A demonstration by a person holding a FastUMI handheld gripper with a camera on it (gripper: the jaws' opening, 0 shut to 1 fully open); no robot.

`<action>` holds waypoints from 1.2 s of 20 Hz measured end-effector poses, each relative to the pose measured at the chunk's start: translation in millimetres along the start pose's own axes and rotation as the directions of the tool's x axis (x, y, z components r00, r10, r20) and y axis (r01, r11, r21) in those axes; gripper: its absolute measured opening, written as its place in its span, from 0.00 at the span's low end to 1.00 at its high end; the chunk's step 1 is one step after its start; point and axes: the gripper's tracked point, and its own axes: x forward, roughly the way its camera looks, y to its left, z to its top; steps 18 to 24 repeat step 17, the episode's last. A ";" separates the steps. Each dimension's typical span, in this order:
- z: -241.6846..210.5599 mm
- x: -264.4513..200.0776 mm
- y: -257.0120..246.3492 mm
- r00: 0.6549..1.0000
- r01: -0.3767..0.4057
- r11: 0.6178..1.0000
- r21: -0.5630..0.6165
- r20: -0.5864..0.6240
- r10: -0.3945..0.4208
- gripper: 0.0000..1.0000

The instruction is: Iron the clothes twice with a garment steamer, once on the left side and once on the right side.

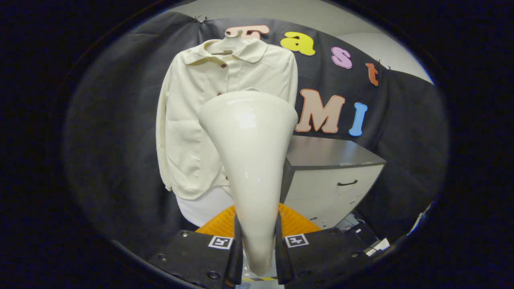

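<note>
A cream jacket [192, 120] with dark red buttons hangs on a pale hanger [233, 38] against the booth's black cloth wall. My gripper [258, 245] is shut on the narrow handle of a glossy white garment steamer [251, 144]. The steamer widens upward into a broad head that rises in front of the jacket's middle and right side and hides them. Whether the head touches the cloth I cannot tell. Both fingers [237, 249] press on the handle's sides.
A grey cabinet [333, 176] with a dark top and a black drawer handle stands to the right of the jacket. An orange ribbed thing [219, 224] and a white rounded thing [204, 206] lie below the jacket, just beyond the fingers. Clutter sits low by the cabinet.
</note>
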 end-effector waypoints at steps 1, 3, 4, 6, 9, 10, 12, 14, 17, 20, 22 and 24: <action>3.6 -9.0 -4.5 1.000 -0.010 1.000 0.002 0.018 0.010 0.33; 11.8 -26.3 -10.8 0.997 -0.035 0.999 0.007 0.064 0.034 0.33; 14.6 -34.0 -14.3 0.995 -0.047 0.999 0.011 0.088 0.046 0.33; 18.0 -51.8 -21.8 0.988 -0.072 0.997 0.014 0.137 0.069 0.33; 19.5 -70.5 -34.8 0.975 -0.100 0.995 0.028 0.200 0.093 0.33; 18.6 -74.9 -38.4 0.972 -0.107 0.994 0.034 0.214 0.098 0.33; 15.3 -84.1 -50.1 0.968 -0.109 0.994 0.026 0.228 0.100 0.33; 16.7 -91.1 -57.4 0.962 -0.117 0.993 0.019 0.251 0.108 0.33; 21.3 -100.4 -69.0 0.956 -0.125 0.992 0.024 0.272 0.114 0.33; 21.3 -100.4 -69.0 0.956 -0.125 0.992 0.024 0.272 0.114 0.33; 21.3 -100.4 -69.0 0.956 -0.125 0.992 0.024 0.272 0.114 0.33; 21.3 -100.4 -69.0 0.956 -0.125 0.992 0.024 0.272 0.114 0.33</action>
